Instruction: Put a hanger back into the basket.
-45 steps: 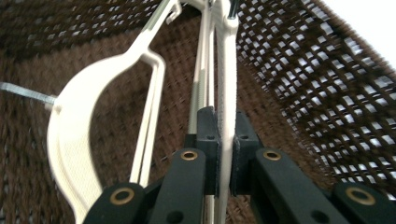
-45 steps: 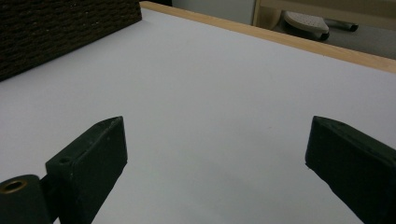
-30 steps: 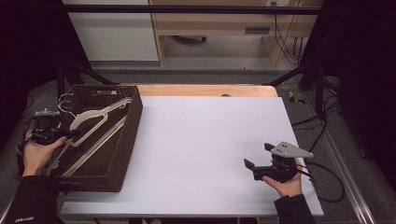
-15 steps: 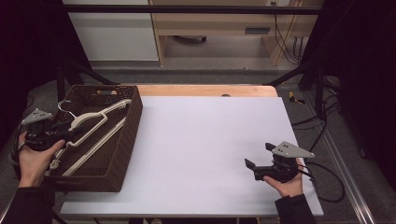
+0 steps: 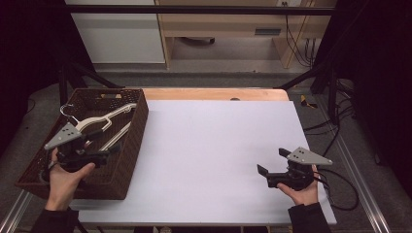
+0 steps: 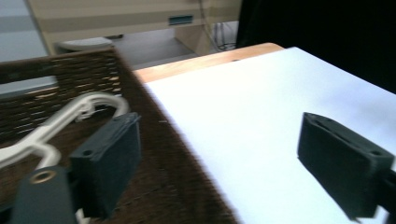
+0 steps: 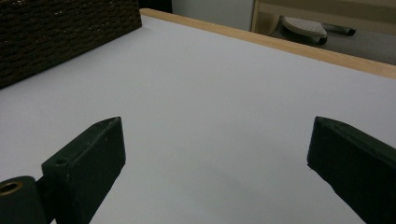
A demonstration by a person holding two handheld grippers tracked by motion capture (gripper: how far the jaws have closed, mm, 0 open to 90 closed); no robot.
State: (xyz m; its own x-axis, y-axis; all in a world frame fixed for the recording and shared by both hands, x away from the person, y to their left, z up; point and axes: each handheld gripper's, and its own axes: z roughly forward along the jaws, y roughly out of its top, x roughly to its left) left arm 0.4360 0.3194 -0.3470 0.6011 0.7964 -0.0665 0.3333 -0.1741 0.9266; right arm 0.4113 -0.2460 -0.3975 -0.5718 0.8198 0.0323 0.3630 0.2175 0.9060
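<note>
Jaws, left gripper [image 5: 104, 154]: mine, standing wide, having just been opening, with nothing between the pads. In the left gripper view one jaw sits over the wicker, the other over the white sheet, so the gap straddles the basket's right wall.

Jaws, right gripper [image 5: 272, 166]: mine, also spread wide and empty, pointing left across the table. The right gripper view has bare white surface between them.

Hangers [image 5: 104, 121]: white, lying flat inside the basket, hooks toward its far left corner. They sit just beyond my left gripper, apart from its pads. A curved white arm of one [image 6: 70, 116] shows past the left jaw in the left gripper view.

Basket [image 5: 138, 121]: dark brown wicker, rectangular, at the left edge of the table, its long side running from the near edge toward the far one. A cut-out handle shows in its far wall.

Table [image 5: 218, 145]: white sheet on top, a strip of wood along the far edge.

Left hand [image 5: 65, 174]: over the basket's near left part.

Right hand [image 5: 303, 191]: near the table's near right corner, cable trailing off its right edge.
</note>
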